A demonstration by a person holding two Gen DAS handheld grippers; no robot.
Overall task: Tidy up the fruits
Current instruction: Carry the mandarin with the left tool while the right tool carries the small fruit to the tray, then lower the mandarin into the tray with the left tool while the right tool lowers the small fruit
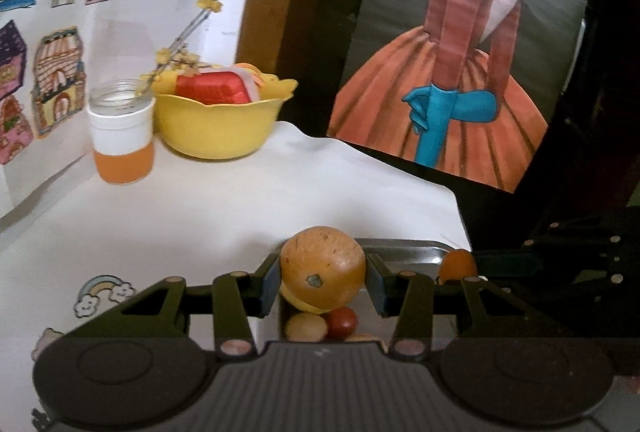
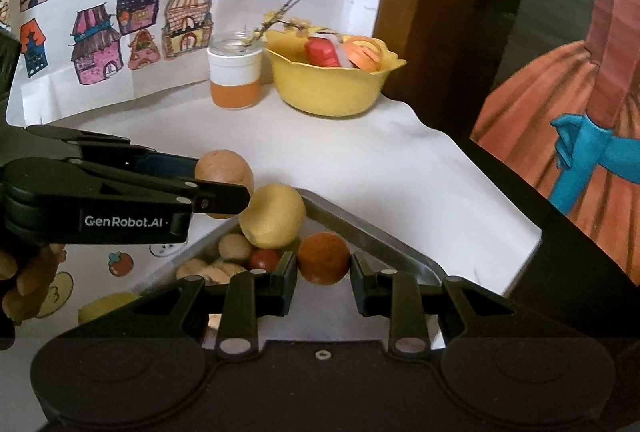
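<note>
White-papered table (image 1: 240,200), drawings behind. You're clamping the L gripper (image 1: 323,282) on the big orange fruit (image 1: 323,268) over the tray (image 2: 392,252); R gripper (image 2: 324,272) is hanging open around a small orange (image 2: 323,258). Several fruits already in tray, sorting's partway.

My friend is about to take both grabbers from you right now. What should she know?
Left gripper: shut on the big orange fruit, held above the metal tray.
Right gripper: fingers around the small orange fruit at the tray, with a gap on one side, so no firm grip yet.
In the tray: a yellow fruit, a dark red one and some pale ones.
Another yellow fruit lies on the table outside the tray.
Left to do: sort these; I cannot tell which places they belong in.
</note>
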